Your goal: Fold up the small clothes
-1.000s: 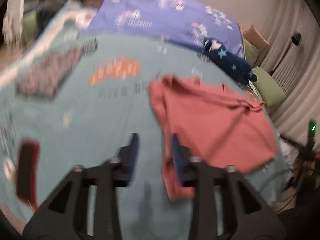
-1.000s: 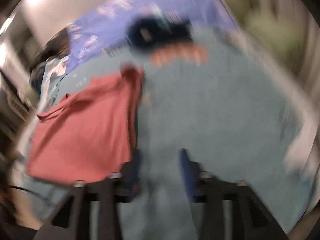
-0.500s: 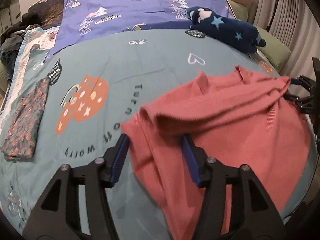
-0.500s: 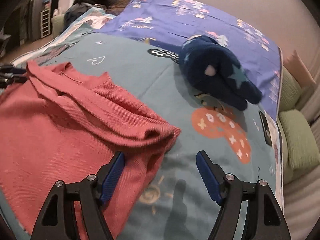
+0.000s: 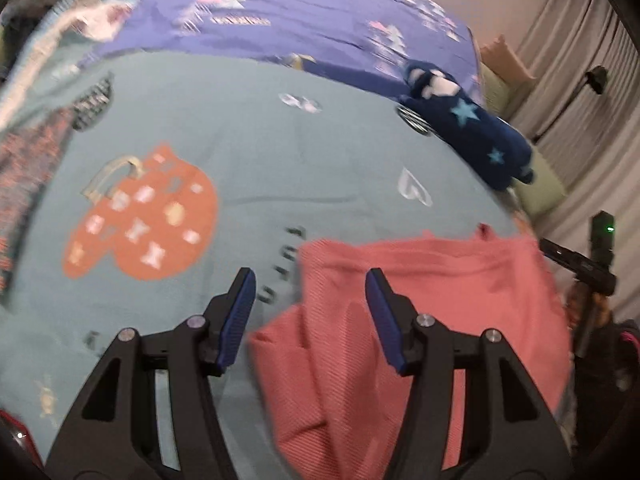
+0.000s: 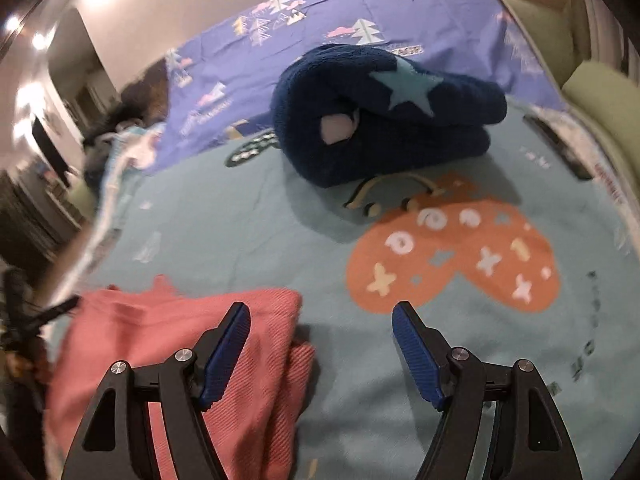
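A salmon-red knit shirt (image 5: 432, 304) lies partly folded on the teal bedspread (image 5: 280, 152). My left gripper (image 5: 310, 280) hovers over the shirt's left edge, jaws open, with the cloth lying under the gap and no pad pressing on it. In the right wrist view the shirt (image 6: 172, 340) fills the lower left. My right gripper (image 6: 320, 314) is open wide over its right edge. Its left finger is above the cloth and its right finger above bare bedspread (image 6: 240, 232). Neither gripper holds anything.
A folded navy fleece with pale stars (image 6: 384, 120) lies beyond the shirt, also at the right of the left wrist view (image 5: 476, 140). A purple tree-print sheet (image 5: 304, 16) covers the far bed. A dark patterned garment (image 5: 24, 168) lies far left. Green cushions (image 6: 596, 96) line the right edge.
Both views have swung across the bed, and the shirt now sits lower and closer under the fingers. The left jaws stand wider than one second ago.
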Tool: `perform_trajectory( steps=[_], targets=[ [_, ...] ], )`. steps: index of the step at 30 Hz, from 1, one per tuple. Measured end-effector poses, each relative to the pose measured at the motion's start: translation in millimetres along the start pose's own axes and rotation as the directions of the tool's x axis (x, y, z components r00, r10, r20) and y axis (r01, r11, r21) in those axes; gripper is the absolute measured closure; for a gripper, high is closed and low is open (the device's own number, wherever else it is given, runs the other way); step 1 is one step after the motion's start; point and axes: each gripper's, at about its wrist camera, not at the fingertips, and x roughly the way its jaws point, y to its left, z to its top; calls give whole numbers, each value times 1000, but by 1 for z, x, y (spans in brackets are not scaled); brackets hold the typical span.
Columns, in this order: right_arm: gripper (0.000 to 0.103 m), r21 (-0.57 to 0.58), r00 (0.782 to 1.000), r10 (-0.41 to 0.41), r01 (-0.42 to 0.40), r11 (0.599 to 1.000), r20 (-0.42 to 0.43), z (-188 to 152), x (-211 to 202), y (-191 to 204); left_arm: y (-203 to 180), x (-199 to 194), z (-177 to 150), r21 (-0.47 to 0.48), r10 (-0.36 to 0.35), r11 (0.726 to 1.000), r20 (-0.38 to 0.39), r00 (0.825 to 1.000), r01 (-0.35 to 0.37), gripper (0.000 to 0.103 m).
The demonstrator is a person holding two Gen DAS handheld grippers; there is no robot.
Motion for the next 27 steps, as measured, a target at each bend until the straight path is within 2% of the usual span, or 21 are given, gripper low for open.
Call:
perform_trajectory(
  steps=[1,3,5,6,7,8,10,12,14,17,18,20,21,22,24,27],
  targets=[
    [28,5,1000,30,-30,1000,-3,0,0,-1,-1,5,-1,1,-24,1000,-19,1000,24,45],
    [28,7,997,80,-80,997,-13,1,1,1,-5,11,0,14,-21,1000,-20,1000,21,45],
    [35,-7,996,91,-91,996,-19,2,5,6,-9,13,3,27,-39,999,-3,999,39,76],
    [41,-20,996,88,-89,996,-30,3,9,11,-9,14,5,15,-76,997,-7,997,76,97],
    [65,-29,995,90,-91,995,-54,5,16,15,-10,12,6,3,-89,996,1,996,89,99],
    [99,-28,994,89,-91,995,-69,5,19,18,-13,7,6,7,-89,996,31,996,89,99],
    [99,-12,994,84,-85,996,-68,7,20,20,-19,-13,6,28,-68,997,108,992,65,99],
    [99,-28,996,94,-94,995,8,11,4,24,-19,-39,5,11,-71,997,192,979,70,99],
    [99,-26,993,110,-109,994,47,15,-4,25,-16,-52,7,8,-56,998,230,972,56,98],
    [96,-35,999,53,-53,998,1,20,12,25,-9,-33,11,17,23,1000,170,985,-26,94],
    [94,-29,999,3,-4,1000,-35,19,26,24,-6,-24,8,15,50,998,144,988,-53,94],
    [89,-28,995,-66,64,998,-75,13,41,21,1,-7,5,-2,80,997,84,993,-80,93],
    [88,-19,994,-77,76,997,-80,10,42,20,5,-5,3,-18,81,997,72,994,-80,89],
    [87,4,996,-66,66,998,-60,7,37,18,8,-4,-1,-36,83,996,68,994,-80,82],
    [81,21,996,-76,77,997,-43,3,22,17,12,-15,-7,-65,72,996,86,994,-66,75],
    [79,-9,995,-101,101,995,8,-8,-9,25,7,-40,-18,-76,68,995,127,990,-59,74]
  ],
)
